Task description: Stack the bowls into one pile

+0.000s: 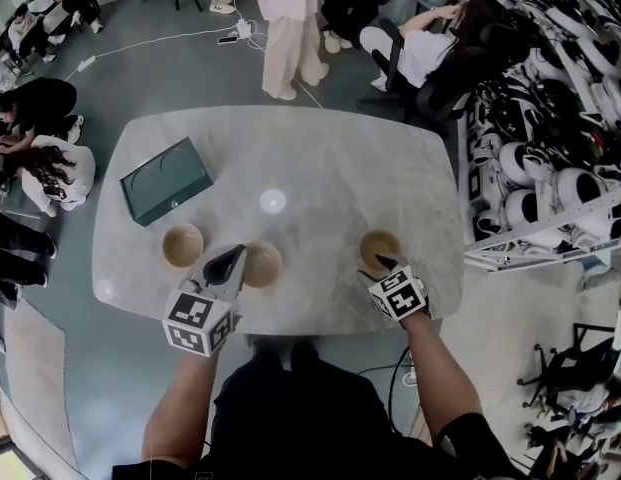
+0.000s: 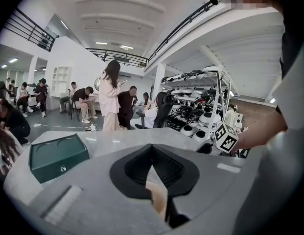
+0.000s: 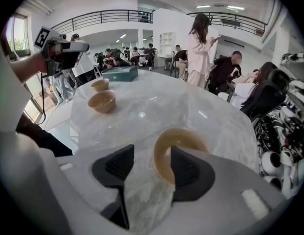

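Marble forms the table, on which a green case is set at the far left. Just in front of the case, toward the person, the left bowl is placed. Right of the case and nearer, the left gripper is held with its jaws pressed fully together, its tip beside the middle bowl. Well right of the case, the right bowl is stood alone, unstacked. Its rim is straddled by the right gripper, whose jaws are spread wide and not pressed on it.
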